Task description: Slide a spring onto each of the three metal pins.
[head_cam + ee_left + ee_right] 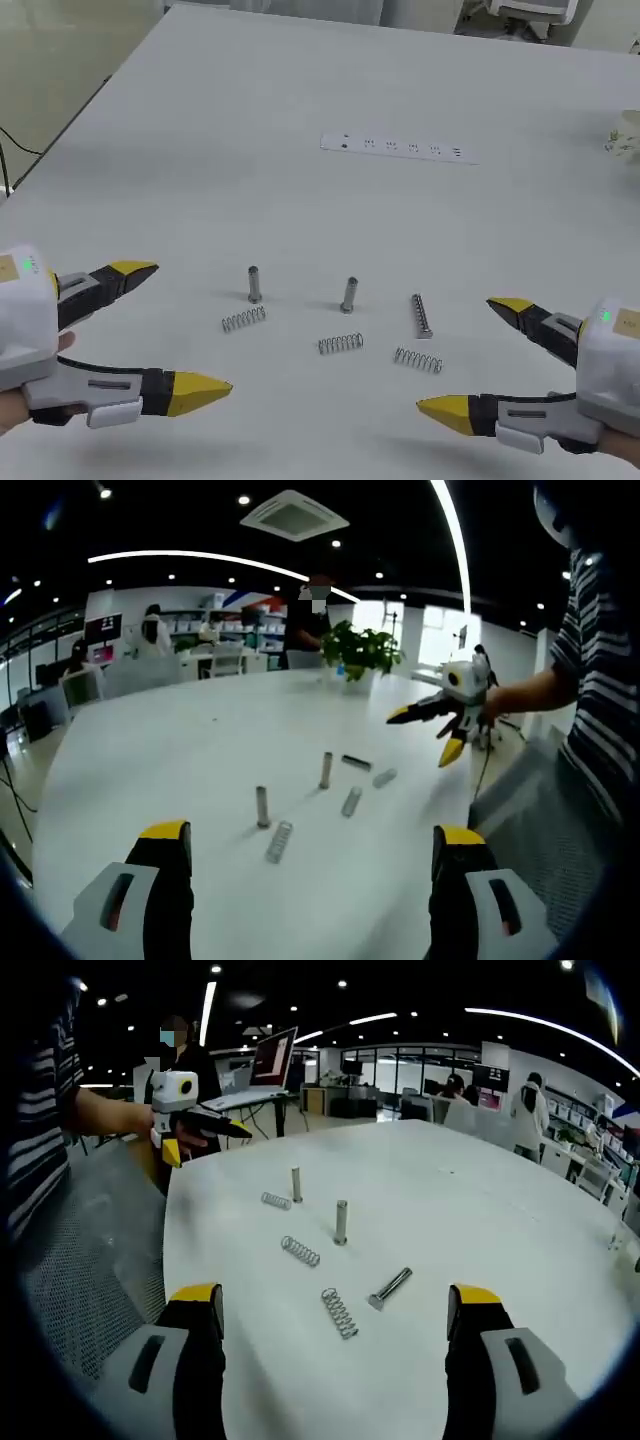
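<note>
No legible text or labels.

— What colours are your tools?
— My left gripper [188, 326] and right gripper [455, 354] are white and grey, tipped yellow. The pins [253, 283] and springs [243, 319] are silver, the table [300, 200] pale grey, my shirt [600, 660] dark-and-white striped

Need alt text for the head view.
On a white table, the left pin and middle pin stand upright, the right pin lies flat; three loose springs lie just before them. The left gripper and right gripper, both open, flank them.
</note>
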Motion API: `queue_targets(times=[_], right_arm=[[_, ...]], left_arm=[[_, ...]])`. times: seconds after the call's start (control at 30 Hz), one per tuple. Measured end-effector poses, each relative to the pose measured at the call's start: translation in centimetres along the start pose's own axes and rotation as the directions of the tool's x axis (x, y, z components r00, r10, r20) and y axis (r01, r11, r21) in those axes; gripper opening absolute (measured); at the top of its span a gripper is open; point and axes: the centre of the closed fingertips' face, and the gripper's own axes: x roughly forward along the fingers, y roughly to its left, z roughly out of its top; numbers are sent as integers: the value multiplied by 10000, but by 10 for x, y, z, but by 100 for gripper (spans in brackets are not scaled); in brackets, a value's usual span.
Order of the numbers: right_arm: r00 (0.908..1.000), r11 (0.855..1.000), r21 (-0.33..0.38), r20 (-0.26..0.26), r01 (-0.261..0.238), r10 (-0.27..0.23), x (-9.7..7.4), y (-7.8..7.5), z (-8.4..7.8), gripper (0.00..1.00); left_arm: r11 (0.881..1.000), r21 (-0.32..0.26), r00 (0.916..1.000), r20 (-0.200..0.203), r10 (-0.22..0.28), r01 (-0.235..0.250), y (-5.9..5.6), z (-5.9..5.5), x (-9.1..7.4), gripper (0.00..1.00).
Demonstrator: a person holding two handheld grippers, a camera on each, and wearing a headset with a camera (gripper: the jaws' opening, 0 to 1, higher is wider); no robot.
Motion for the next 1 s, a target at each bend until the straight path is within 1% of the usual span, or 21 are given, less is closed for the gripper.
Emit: queue_targets(times=[0.63,0.77,1.0], right_arm=[[9999,10000,11,-31,-97,98,3,-1,2,91],[9999,9999,-11,-102,-115,115,6,-5,6,89],[9998,9999,-28,-134,-115,115,13,-12,16,81]], left_arm=[[10000,-66,10000,7,0,0,1,-1,0,97],[10000,-74,10000,-41,-7,7,0,-3,0,97],[9999,-137,10000,-78,-16,15,-1,-6,0,97]])
